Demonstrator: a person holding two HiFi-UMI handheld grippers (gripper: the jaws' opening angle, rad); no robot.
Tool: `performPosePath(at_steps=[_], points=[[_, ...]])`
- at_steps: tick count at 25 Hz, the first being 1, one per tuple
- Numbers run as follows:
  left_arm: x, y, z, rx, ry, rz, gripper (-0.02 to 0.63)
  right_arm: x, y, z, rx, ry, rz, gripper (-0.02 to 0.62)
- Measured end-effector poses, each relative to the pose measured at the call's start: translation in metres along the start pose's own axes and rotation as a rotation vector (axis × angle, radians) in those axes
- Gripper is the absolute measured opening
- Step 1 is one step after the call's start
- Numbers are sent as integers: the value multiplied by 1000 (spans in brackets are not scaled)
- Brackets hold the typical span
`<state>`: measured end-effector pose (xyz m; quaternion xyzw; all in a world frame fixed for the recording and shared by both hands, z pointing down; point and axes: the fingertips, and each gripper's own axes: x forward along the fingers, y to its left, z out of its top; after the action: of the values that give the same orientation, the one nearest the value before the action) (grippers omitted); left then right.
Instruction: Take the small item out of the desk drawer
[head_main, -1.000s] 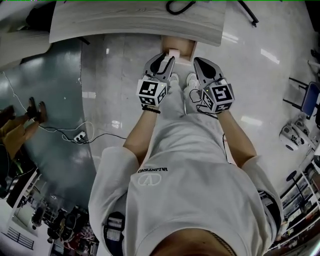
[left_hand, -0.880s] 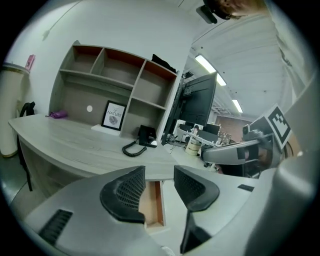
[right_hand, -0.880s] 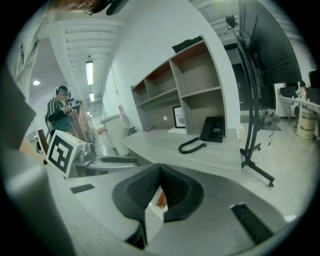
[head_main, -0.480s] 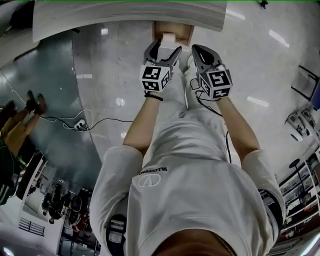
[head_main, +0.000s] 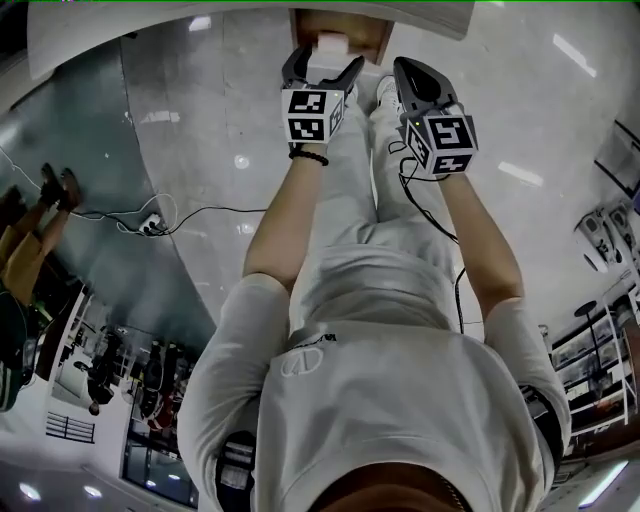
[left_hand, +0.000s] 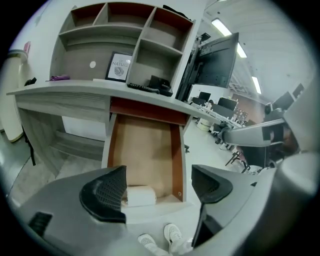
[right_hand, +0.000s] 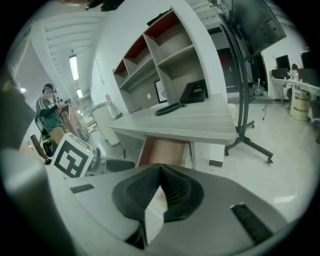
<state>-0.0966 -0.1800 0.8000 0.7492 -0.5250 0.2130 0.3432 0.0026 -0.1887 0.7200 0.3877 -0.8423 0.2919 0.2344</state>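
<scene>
The wooden desk drawer (left_hand: 145, 145) stands pulled out under the desk top. A small white roll-shaped item (left_hand: 140, 196) lies at the drawer's front end. It also shows as a pale block (head_main: 328, 45) in the head view. My left gripper (left_hand: 159, 186) hovers over the drawer's front and its jaws are opening wide. The item lies just beyond the left fingertip (left_hand: 107, 192), and no pad presses on it. In the head view the left gripper (head_main: 322, 72) frames the item. My right gripper (right_hand: 160, 172) is shut and empty, held beside the left one (head_main: 415, 80) short of the drawer (right_hand: 165, 151).
On the grey desk (left_hand: 75, 95) stands a shelf unit (left_hand: 120, 40) with a framed picture (left_hand: 119, 67) and a phone (left_hand: 159, 86). A monitor on a stand (left_hand: 212, 65) is at the right. A cable and power strip (head_main: 148, 225) lie on the glossy floor at the left. My shoes (left_hand: 172, 235) are below the drawer.
Both grippers have moved forward to the drawer's front. The left jaws went from nearly shut to wide apart. The right jaws stay shut.
</scene>
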Motion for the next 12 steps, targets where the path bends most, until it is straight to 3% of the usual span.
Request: performPosePath(at_steps=[12], points=[[45, 23, -52, -17, 86, 59, 413, 44, -21, -43, 29, 25, -20, 0]])
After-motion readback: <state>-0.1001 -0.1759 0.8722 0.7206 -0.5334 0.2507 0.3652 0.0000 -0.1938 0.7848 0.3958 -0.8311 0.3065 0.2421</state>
